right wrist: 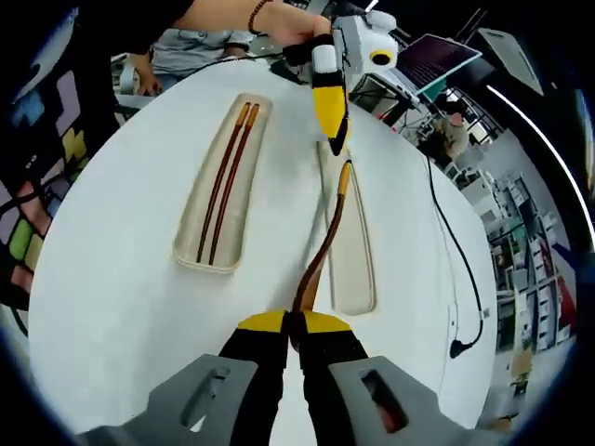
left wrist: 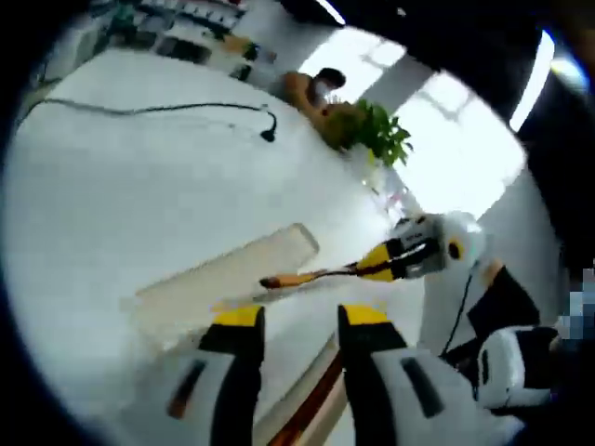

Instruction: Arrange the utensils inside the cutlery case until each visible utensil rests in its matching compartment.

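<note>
My right gripper (right wrist: 296,323) is shut on the near end of a long brown utensil (right wrist: 325,232). Its orange tip hangs over a cream case tray (right wrist: 358,269) lying on the white table. A second cream tray (right wrist: 195,223) to the left holds two brown chopsticks (right wrist: 223,186). My left gripper (right wrist: 333,130), held by a hand, hovers just beyond the utensil's tip. In the left gripper view its jaws (left wrist: 302,316) stand open with nothing between them, over the chopstick tray's edge (left wrist: 311,409). The right gripper (left wrist: 376,269) there holds the utensil (left wrist: 307,276) above the other tray (left wrist: 232,269).
A black cable (right wrist: 456,251) runs along the table's right side and shows again as the cable (left wrist: 149,110). A green plant (left wrist: 376,130) stands past the table's edge. A seated person (right wrist: 186,46) is beyond the chopstick tray. A laptop (right wrist: 432,60) sits at the back.
</note>
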`<state>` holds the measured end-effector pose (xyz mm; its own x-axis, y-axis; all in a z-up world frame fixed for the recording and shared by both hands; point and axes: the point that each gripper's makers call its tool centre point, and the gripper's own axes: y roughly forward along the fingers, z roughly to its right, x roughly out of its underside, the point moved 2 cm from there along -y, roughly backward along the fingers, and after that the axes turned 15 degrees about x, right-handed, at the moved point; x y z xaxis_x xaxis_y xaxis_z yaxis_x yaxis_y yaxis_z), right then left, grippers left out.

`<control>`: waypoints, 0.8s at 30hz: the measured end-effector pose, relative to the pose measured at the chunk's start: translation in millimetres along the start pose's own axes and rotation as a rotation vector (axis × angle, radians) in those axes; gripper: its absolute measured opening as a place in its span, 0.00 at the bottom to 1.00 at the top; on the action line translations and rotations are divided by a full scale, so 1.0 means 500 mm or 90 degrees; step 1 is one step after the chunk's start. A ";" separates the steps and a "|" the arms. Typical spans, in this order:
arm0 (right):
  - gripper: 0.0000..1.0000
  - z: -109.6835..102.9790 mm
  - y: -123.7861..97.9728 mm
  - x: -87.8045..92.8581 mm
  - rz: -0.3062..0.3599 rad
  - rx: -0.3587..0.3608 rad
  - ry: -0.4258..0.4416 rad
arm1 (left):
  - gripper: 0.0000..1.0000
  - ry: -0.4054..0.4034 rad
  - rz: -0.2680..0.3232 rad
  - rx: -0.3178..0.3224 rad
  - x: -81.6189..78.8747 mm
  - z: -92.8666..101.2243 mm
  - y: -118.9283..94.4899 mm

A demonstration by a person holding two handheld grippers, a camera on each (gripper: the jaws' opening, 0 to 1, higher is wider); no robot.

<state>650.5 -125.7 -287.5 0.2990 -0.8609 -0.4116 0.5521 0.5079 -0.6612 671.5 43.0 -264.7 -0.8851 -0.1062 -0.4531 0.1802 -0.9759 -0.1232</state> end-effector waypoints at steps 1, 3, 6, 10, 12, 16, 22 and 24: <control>0.02 0.006 -0.002 0.000 0.005 0.013 -0.011 | 0.32 -0.036 0.026 0.024 -0.005 0.005 0.005; 0.02 0.019 -0.006 -0.003 0.017 0.046 -0.043 | 0.33 -0.054 0.041 0.039 -0.008 0.005 0.011; 0.02 0.025 -0.011 -0.007 0.028 0.068 -0.070 | 0.37 -0.082 0.073 0.061 -0.023 0.012 0.021; 0.02 0.037 -0.015 -0.019 0.048 0.098 -0.093 | 0.37 -0.146 0.121 0.120 -0.047 0.028 0.027; 0.03 0.050 -0.018 -0.027 0.063 0.138 -0.129 | 0.33 -0.172 0.139 0.160 -0.057 0.040 0.031; 0.03 0.056 -0.021 -0.029 0.073 0.158 -0.133 | 0.28 -0.197 0.144 0.183 -0.064 0.044 0.031; 0.03 0.067 -0.023 -0.028 0.082 0.206 -0.219 | 0.25 -0.209 0.148 0.178 -0.066 0.041 0.032; 0.03 0.067 -0.025 -0.030 0.083 0.212 -0.223 | 0.24 -0.217 0.144 0.180 -0.062 0.042 0.033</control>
<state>665.4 -119.9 -252.0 0.5937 -0.7782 -0.2047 0.6945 0.6240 -0.3583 692.9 26.2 -234.3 -0.9354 -0.3322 -0.1212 0.3028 -0.9295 0.2104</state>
